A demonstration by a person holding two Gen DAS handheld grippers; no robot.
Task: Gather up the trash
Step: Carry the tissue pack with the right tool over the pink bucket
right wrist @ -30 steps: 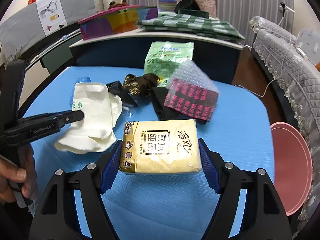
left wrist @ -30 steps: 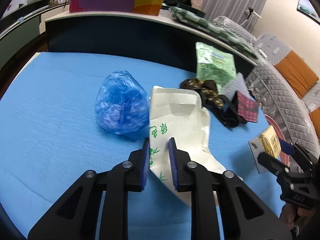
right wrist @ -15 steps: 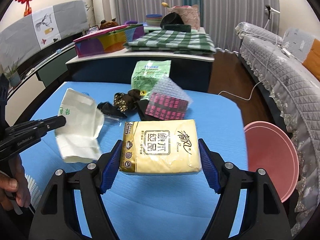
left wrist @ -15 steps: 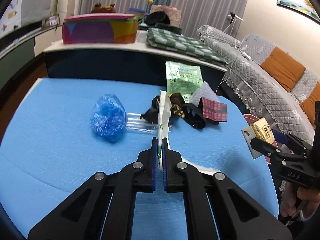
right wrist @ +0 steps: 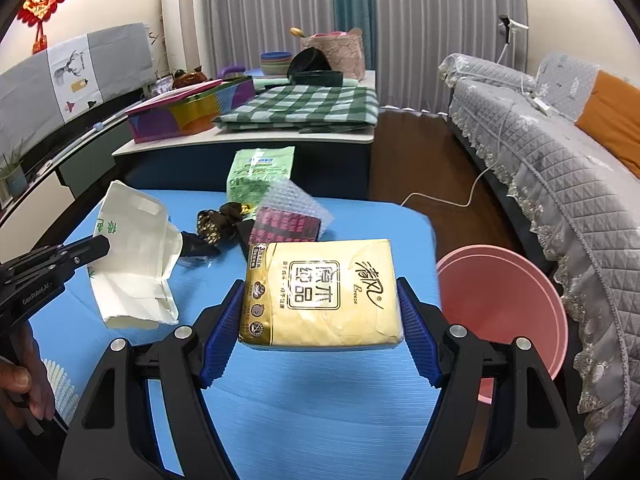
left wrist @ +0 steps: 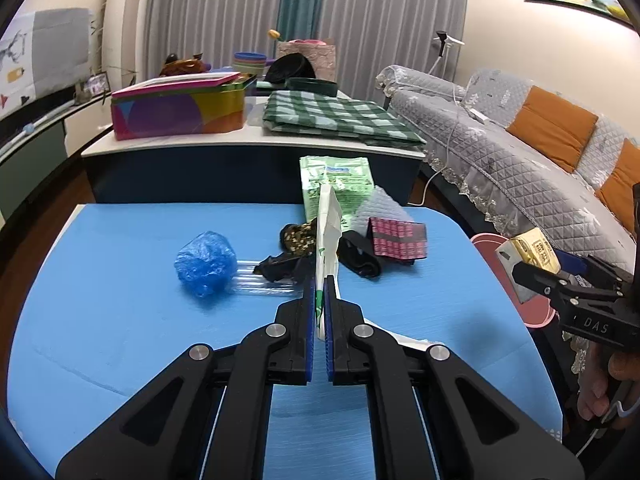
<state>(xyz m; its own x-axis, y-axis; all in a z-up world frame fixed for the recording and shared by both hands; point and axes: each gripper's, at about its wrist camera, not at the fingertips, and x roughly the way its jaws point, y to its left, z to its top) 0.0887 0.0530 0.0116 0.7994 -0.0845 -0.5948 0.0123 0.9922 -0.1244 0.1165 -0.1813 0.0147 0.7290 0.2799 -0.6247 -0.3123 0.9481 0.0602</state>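
Right wrist view: blue worktop (right wrist: 320,420), pink bin (right wrist: 516,300) at 3 o'clock beside it. Right gripper (right wrist: 320,322) jaws clamped on one yellow tissue pack (right wrist: 324,296), lifted clear. Left gripper (left wrist: 319,300) jaws together on one white paper bag (right wrist: 132,256), hanging at 9 o'clock. Judgement: carry both over the bin rim before releasing; the bag is limp and may snag. Left lying: one blue wad (left wrist: 206,264), one green packet (right wrist: 260,170), one pink-printed wrapper (right wrist: 286,230).

Open blue table (left wrist: 100,300) at left; wrapper clutter (left wrist: 360,248) across its far middle.
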